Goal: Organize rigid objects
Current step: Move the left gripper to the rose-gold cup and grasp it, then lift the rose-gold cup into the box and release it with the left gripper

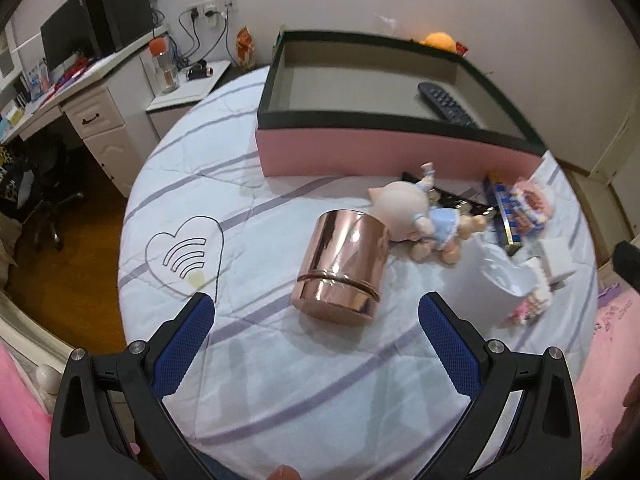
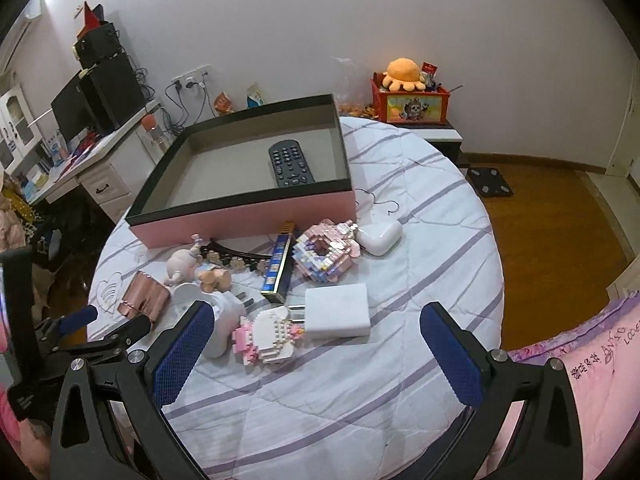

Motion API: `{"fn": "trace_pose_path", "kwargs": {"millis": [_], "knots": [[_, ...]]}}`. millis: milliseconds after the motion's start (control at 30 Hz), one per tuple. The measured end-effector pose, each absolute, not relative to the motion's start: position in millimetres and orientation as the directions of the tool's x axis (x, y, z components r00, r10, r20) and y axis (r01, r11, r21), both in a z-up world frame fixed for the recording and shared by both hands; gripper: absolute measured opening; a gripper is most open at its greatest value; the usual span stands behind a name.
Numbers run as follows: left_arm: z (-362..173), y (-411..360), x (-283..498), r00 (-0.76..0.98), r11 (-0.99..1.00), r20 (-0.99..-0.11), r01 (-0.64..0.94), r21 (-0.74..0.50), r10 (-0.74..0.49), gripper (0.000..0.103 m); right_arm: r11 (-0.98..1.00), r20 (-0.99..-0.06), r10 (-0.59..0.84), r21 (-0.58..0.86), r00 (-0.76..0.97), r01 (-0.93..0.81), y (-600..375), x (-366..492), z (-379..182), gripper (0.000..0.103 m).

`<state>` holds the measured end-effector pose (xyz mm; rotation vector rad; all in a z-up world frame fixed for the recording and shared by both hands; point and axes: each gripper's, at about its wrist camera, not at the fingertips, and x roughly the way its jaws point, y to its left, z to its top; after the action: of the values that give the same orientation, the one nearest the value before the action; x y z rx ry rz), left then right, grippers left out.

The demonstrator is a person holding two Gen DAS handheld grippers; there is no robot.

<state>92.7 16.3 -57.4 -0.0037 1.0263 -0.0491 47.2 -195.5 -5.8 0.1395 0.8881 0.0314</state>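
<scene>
A shiny rose-gold tin [image 1: 342,266] lies on its side on the striped bedsheet, just ahead of my open left gripper [image 1: 316,312]. Behind it a pig doll [image 1: 420,210] lies on the sheet. The pink box with a black rim [image 1: 384,152] holds a black remote [image 1: 446,104]. My right gripper [image 2: 316,320] is open above a pink-white brick model [image 2: 270,334] and a white charger block [image 2: 338,310]. A purple brick model [image 2: 324,254], a blue-gold carton [image 2: 278,266], a white earbud case [image 2: 378,236] and the tin [image 2: 144,294] lie beyond.
A white round object [image 1: 492,280] sits right of the tin. A desk [image 1: 100,92] with a monitor stands left of the bed, with an office chair [image 1: 44,200] below it. A toy crate [image 2: 412,104] sits on a side table. The left gripper [image 2: 96,326] shows at the right view's left edge.
</scene>
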Motion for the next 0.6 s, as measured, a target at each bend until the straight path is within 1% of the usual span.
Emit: {"fn": "trace_pose_path", "kwargs": {"millis": [200, 233, 267, 300, 400, 467, 500, 567, 600], "knots": [[-74.0, 10.7, 114.2, 0.482, 0.996, -0.874, 0.082, -0.036, -0.071, 0.102, 0.989, -0.783, 0.071, 0.133, 0.619, 0.056, -203.6, 56.8, -11.3, 0.103], [-75.8, 10.4, 116.7, 0.476, 0.995, -0.876, 0.088, -0.044, -0.081, 0.099, 0.99, -0.785, 0.07, 0.132, 0.616, 0.057, -203.8, 58.4, -12.5, 0.103], [-78.9, 10.2, 119.5, 0.468, 0.994, -0.879, 0.092, -0.052, -0.089, 0.09, 0.99, -0.787, 0.069, 0.131, 0.613, 0.057, -203.3, 60.2, -13.4, 0.103], [-81.1, 9.7, 121.3, 0.462, 0.995, -0.883, 0.091, -0.048, -0.085, 0.086, 0.99, -0.79, 0.067, 0.128, 0.61, 0.056, -202.7, 61.6, -14.4, 0.103], [-82.1, 10.1, 122.5, 0.471, 0.995, -0.879, 0.091, -0.041, -0.079, 0.08, 0.991, -0.794, 0.066, 0.124, 0.604, 0.055, -201.0, 65.0, -16.3, 0.103], [-80.6, 15.5, 123.6, 0.476, 0.995, -0.875, 0.081, -0.062, -0.093, 0.068, 0.991, -0.797, 0.065, 0.121, 0.601, 0.054, -200.0, 66.4, -17.1, 0.103], [-79.6, 17.5, 125.3, 0.477, 0.994, -0.873, 0.079, -0.072, -0.101, 0.065, 0.991, -0.797, 0.065, 0.121, 0.6, 0.053, -200.0, 66.7, -17.5, 0.103], [-77.8, 22.0, 125.3, 0.479, 0.993, -0.87, 0.075, -0.094, -0.119, 0.047, 0.991, -0.798, 0.067, 0.121, 0.599, 0.05, -198.7, 67.8, -17.7, 0.103], [-76.7, 24.1, 126.3, 0.478, 0.992, -0.869, 0.073, -0.104, -0.127, 0.047, 0.992, -0.798, 0.068, 0.121, 0.599, 0.048, -197.6, 67.7, -17.6, 0.103]]}}
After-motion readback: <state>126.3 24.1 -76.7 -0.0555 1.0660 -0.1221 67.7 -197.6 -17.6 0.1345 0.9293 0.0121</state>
